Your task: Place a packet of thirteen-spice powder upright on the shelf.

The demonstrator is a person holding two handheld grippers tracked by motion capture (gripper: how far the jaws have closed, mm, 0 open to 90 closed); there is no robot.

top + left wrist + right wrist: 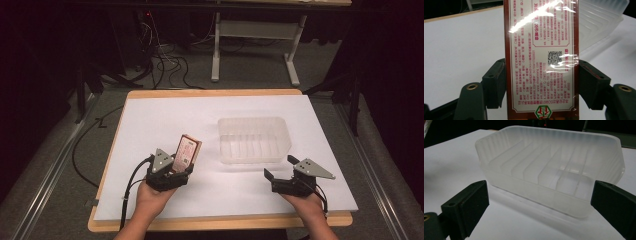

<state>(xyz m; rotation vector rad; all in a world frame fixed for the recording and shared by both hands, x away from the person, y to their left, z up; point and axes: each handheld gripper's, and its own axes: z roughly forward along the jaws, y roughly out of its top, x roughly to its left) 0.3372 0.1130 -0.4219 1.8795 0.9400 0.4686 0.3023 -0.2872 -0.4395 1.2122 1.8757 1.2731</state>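
Red-brown labelled packet [541,60], upright, film-wrapped

Box [541,57]: glossy film wrap, printed card under it. Bin [554,170]: frosted translucent plastic, ribbed inside. Table top [165,115]: matt white sheet, wood edge. Gripper jaws: matt black plastic.

High view sits above the near table edge, faces forward and down, far off, whole white table [150,120] in frame. Left gripper view looks along its jaws, very close on the wrapped box [540,57], clear tray [599,22] upper right. Right gripper view faces the same tray [554,170] low and near; all three share tray and tabletop
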